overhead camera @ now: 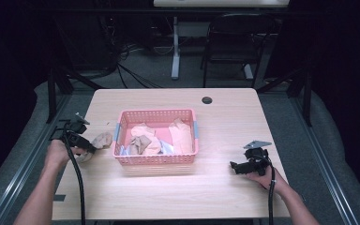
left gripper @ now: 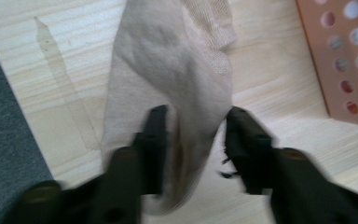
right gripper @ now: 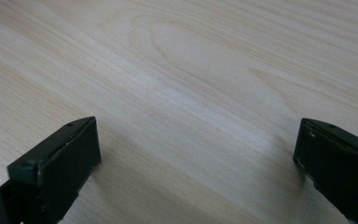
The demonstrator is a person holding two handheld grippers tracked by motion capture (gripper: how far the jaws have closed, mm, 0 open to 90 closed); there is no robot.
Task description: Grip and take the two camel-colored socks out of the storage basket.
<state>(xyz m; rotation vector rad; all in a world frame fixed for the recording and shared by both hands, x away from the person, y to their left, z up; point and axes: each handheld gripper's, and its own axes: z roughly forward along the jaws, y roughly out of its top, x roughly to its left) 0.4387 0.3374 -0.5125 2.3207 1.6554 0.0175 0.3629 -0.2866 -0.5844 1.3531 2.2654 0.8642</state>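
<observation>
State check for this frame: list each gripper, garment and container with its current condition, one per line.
Left gripper: jaws apart, a beige sock between them, pads not pressing.
Beige sock: lying limp on the table beside the basket.
Right gripper: open wide over bare tabletop, nothing between the jaws.
Pink basket: upright on the table, holding several crumpled cloth pieces.
Table: bears the basket and sock.

Bare table (overhead camera: 225, 187) right of basket (overhead camera: 155, 159)
</observation>
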